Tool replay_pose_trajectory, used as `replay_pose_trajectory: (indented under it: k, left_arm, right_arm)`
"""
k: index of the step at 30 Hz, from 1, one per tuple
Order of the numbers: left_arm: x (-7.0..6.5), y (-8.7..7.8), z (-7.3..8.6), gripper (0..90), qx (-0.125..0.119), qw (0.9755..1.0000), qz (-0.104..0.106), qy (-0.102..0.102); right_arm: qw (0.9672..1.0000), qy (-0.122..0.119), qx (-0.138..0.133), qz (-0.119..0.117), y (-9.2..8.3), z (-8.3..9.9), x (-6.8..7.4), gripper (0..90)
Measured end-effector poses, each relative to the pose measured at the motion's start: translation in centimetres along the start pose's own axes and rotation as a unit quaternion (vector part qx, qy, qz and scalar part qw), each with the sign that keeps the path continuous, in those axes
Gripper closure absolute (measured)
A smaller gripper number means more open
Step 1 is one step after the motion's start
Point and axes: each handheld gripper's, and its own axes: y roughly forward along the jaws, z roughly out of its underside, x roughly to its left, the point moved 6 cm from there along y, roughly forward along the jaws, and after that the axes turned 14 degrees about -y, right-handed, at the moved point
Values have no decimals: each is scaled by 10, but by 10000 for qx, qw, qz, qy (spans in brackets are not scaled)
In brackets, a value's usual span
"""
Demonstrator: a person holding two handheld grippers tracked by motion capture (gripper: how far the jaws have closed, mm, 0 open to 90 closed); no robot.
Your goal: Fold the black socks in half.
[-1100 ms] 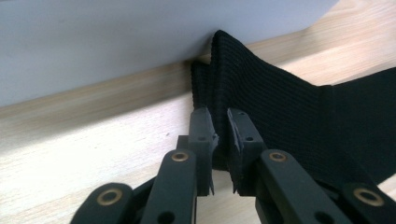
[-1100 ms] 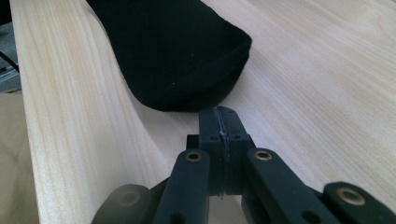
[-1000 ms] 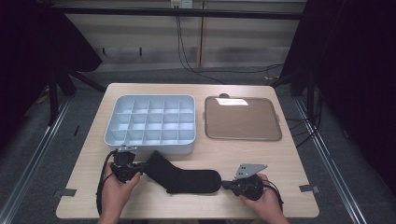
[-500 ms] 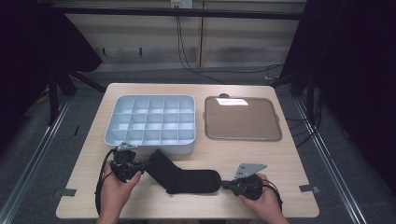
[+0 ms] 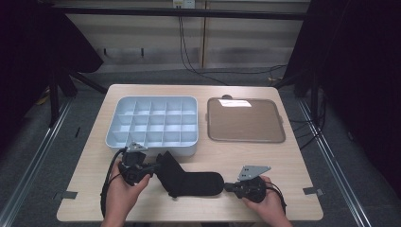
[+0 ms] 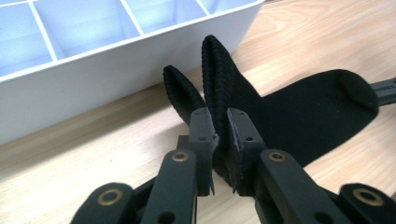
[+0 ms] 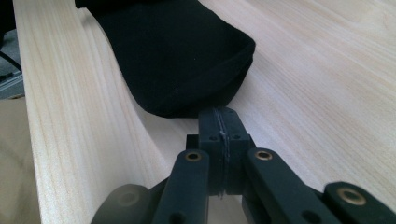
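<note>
Sock (image 5: 189, 178): black, laid on table (image 5: 293, 165) before divided tray (image 5: 153, 124).
Left gripper (image 5: 152, 169): cuff edge pinched between nearly closed jaws.
Right gripper (image 5: 228, 187): jaws fully closed, toe edge seemingly nipped.

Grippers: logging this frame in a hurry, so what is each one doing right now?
Left gripper: closed on the cuff of the black sock.
Right gripper: closed at the sock's toe; a pinch on fabric cannot be told.

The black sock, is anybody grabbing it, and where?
Yes. The left gripper pinches the black sock at its ribbed cuff end, with the fabric bunched between the jaws. The right gripper is shut at the sock's toe end; whether it clamps fabric cannot be told.
</note>
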Motion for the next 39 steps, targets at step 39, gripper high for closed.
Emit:
replay_pose_trajectory:
  k: [39]
  left_arm:
    - [-42,7,-6,814,314,9975,597,195]
  right_arm:
    - [10000,78,-30,-12,0,1,0,888]
